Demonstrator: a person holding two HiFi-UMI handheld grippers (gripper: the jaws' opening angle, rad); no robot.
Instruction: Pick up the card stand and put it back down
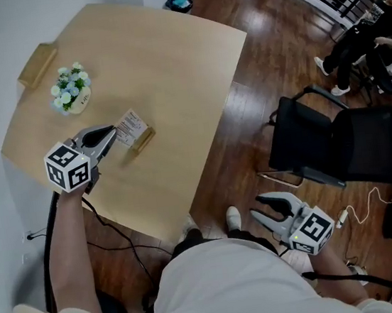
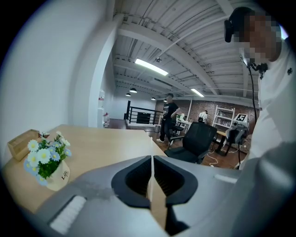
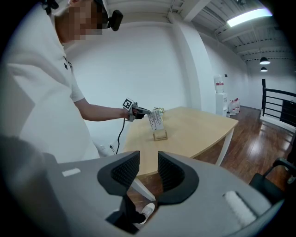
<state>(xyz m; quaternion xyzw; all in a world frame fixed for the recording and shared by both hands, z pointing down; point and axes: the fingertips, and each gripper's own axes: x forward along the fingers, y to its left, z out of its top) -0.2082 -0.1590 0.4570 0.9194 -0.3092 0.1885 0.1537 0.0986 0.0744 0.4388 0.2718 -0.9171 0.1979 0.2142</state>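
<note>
Jaws of the left gripper point(image 1: 114, 131) pinch the card stand point(image 1: 135, 130) on the worktop point(image 1: 170, 69); right gripper point(image 1: 268, 211) jaws apart, empty, beside the worktop.

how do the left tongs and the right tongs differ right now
The left tongs are shut on the card of the card stand; the right tongs stand open with nothing between them. The left tongs reach over the table; the right tongs hang off to its side, above the floor. Both share the same grey build.
</note>
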